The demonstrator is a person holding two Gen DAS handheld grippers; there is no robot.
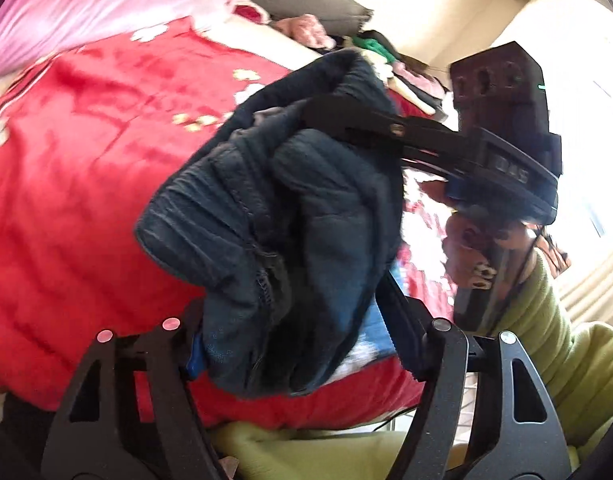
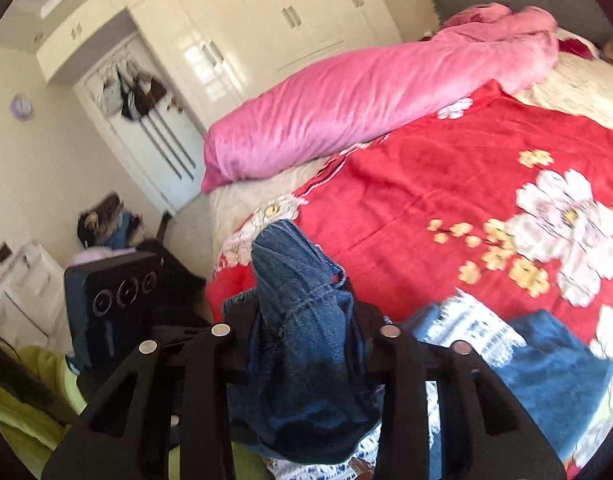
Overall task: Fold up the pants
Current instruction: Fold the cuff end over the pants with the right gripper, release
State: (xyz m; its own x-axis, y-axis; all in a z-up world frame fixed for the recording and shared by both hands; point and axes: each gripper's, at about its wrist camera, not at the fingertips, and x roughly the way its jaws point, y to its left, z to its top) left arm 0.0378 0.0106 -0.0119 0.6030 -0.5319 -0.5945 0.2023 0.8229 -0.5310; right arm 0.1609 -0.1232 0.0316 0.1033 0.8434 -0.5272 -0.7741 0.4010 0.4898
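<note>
Pants [image 1: 290,216] bunched in left gripper [image 1: 298,344]; right gripper [image 2: 306,344] clamping denim

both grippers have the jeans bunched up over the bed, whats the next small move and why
Probably draw the left gripper and right gripper apart to stretch the jeans flat: the denim hangs crumpled between both, above the red quilt, unfolded.
</note>
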